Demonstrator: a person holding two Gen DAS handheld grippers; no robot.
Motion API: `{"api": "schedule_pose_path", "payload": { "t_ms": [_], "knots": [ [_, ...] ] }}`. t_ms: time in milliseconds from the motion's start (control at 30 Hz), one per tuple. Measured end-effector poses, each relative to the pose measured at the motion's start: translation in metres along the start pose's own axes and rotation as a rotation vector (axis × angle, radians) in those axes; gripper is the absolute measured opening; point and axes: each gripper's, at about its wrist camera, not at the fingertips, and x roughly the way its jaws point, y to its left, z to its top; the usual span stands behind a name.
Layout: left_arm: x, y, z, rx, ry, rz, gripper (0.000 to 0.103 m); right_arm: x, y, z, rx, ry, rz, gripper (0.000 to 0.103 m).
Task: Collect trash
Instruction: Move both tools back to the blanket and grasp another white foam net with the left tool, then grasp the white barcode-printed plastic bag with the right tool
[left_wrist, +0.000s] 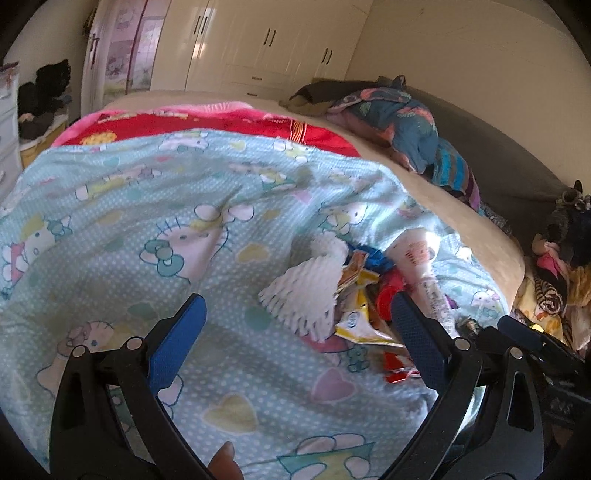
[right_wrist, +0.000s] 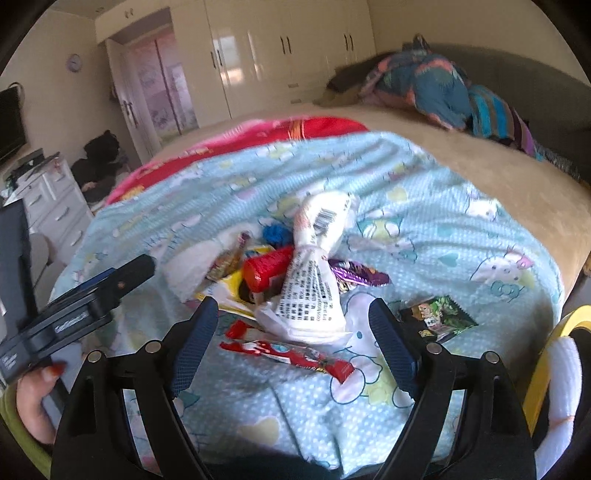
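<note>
Tongs both spread wide, nothing gripped: right tongs (right_wrist: 291, 341) straddle the near edge of the trash pile, w/ the red wrapper (right_wrist: 291, 356) and the white printed bag (right_wrist: 314, 291) lying between the blue pads, prob. lined up for a first pick. Left tongs (left_wrist: 297, 332) hang over the pile's left side, white foam net (left_wrist: 306, 291) and yellow packet (left_wrist: 360, 325) just ahead. Rest of the trash is heaped together on the bed's light-blue cartoon quilt (right_wrist: 443, 236): red tube (right_wrist: 267, 267), purple wrapper (right_wrist: 360, 275); dark green packet (right_wrist: 439, 317) sits apart to the right. Yellow-rimmed thing (right_wrist: 546, 354) at far right, maybe a bin, can't tell.
</note>
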Motion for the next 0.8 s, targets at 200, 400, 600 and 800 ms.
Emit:
{"api": "schedule_pose_path", "payload": {
  "t_ms": [200,400,600,800],
  "knots": [
    [0.019,0.005,-0.004,-0.027,0.037,-0.006,0.08,0.026,-0.013,0.01,0.032,0.08,0.009,0.081],
    [0.033,0.006,0.001,-0.03,0.052,-0.013,0.068,0.052,-0.016,0.017,0.039,0.167,0.057,0.07],
    [0.046,0.006,-0.001,-0.048,0.087,-0.019,0.045,0.069,-0.014,0.019,0.036,0.225,0.094,0.057],
    [0.034,0.004,0.0,-0.031,0.052,-0.037,0.014,0.063,-0.025,0.017,0.097,0.196,0.132,0.033]
  ]
}}
